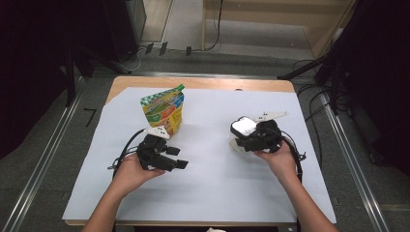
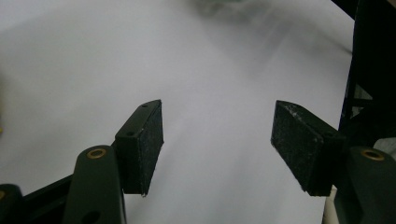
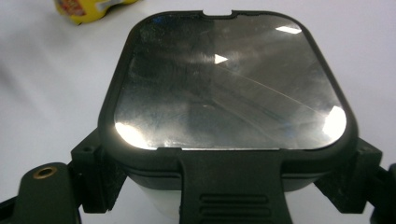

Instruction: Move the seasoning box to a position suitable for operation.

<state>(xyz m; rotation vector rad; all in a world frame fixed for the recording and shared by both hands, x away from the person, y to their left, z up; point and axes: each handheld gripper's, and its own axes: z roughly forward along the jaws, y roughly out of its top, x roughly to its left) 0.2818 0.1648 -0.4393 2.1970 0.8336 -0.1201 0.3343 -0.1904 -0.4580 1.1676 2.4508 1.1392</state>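
Observation:
A white tub with a black-rimmed, shiny lid (image 1: 243, 126) sits right of centre on the white sheet. My right gripper (image 1: 243, 137) is shut on it from the near side. In the right gripper view the lid (image 3: 229, 84) lies between both jaws of that gripper (image 3: 223, 186), whose pads press its sides. A colourful stand-up pouch (image 1: 163, 111) stands upright at the back left, and its bottom edge (image 3: 88, 8) appears in the right gripper view. My left gripper (image 1: 178, 158) hovers just in front of the pouch and points right. It is open (image 2: 217, 144), with only white sheet between its pads.
The white sheet (image 1: 212, 183) covers most of the wooden table (image 1: 193, 83). Metal floor rails (image 1: 43, 154) run along both sides. Cables and dark stands (image 1: 319, 63) lie beyond the far edge. Bare sheet lies between the two grippers and along the near edge.

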